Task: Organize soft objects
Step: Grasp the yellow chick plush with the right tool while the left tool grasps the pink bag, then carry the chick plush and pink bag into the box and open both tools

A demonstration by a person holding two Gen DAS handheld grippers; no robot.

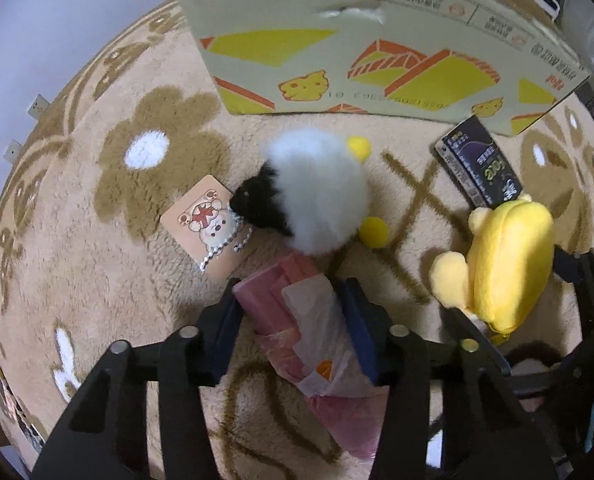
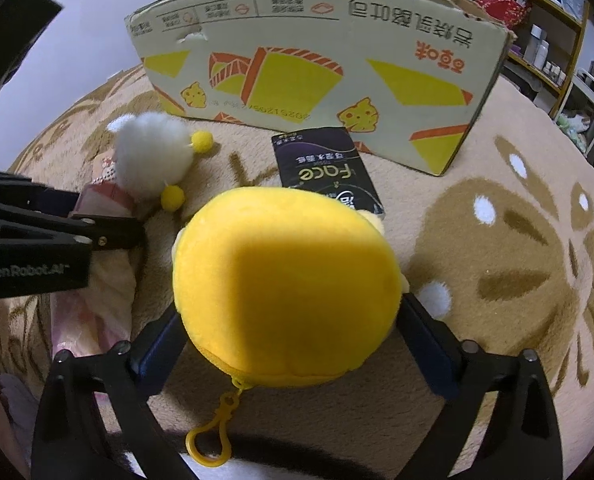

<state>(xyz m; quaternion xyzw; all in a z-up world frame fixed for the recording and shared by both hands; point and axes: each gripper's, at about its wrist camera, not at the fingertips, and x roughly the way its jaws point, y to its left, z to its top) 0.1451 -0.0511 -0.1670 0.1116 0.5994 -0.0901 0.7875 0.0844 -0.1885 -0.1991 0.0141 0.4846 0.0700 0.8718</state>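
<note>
On the rug (image 2: pixel 497 240) before the cardboard box (image 2: pixel 317 60), the right gripper (image 2: pixel 293 316) stands spread wide, its pads against both sides of the yellow plush pouch (image 2: pixel 285 292), while the left gripper (image 1: pixel 293 316), narrower, is clamped on the pink tissue pack (image 1: pixel 297 320).

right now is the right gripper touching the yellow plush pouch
Touching. The right wrist view shows the right gripper with both blue pads pressed against the sides of the yellow plush pouch, no gap on either side.
</note>
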